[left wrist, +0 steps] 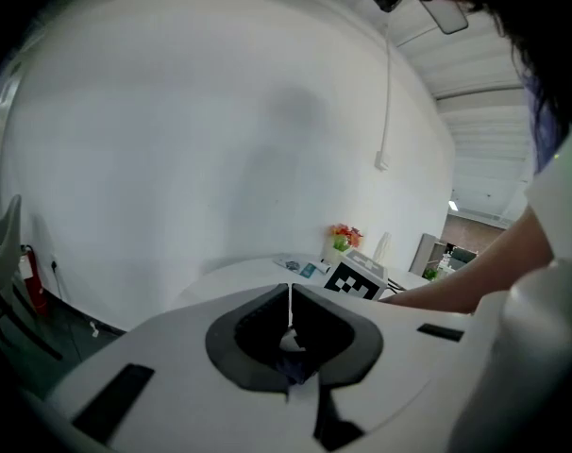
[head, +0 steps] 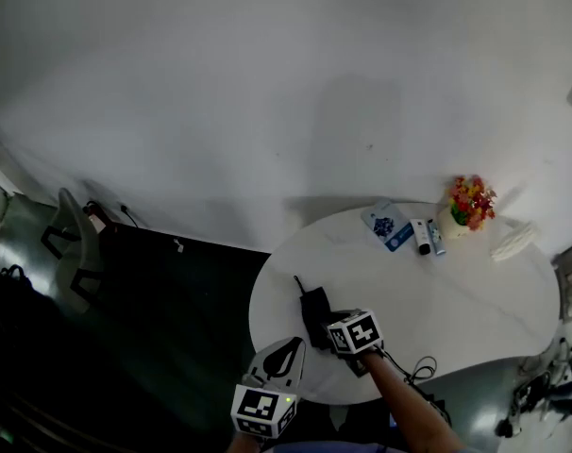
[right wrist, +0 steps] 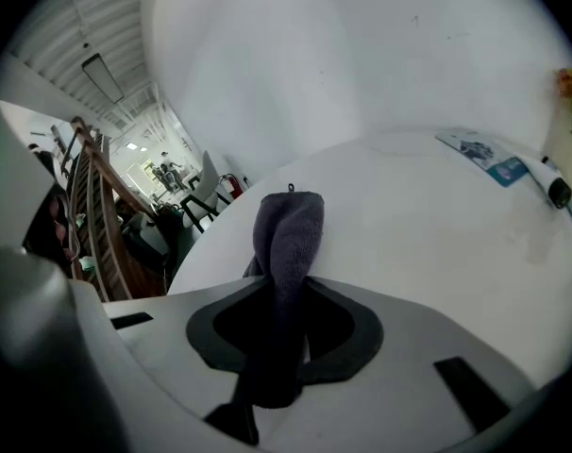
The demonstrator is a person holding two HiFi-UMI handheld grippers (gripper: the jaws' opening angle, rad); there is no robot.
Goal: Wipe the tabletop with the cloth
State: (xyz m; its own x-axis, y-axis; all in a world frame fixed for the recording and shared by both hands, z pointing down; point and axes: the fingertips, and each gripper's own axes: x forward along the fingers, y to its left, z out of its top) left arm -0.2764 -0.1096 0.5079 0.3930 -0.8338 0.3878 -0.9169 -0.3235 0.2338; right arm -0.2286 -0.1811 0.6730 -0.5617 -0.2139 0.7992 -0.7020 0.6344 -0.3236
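Note:
A dark grey cloth (right wrist: 286,253) hangs pinched between the jaws of my right gripper (right wrist: 284,295), above the white oval table (right wrist: 428,253). In the head view the right gripper (head: 335,336) sits over the table's near left part with the cloth (head: 314,308) bunched ahead of it. My left gripper (head: 284,355) hovers off the table's near edge; in its own view the left gripper (left wrist: 290,295) has its jaws closed together with nothing between them.
At the table's far side lie a blue-and-white card (head: 385,226), two small tubes (head: 428,237), a vase of flowers (head: 468,206) and a white object (head: 513,241). A cable (head: 413,371) trails off the near edge. A chair (head: 74,243) stands at left.

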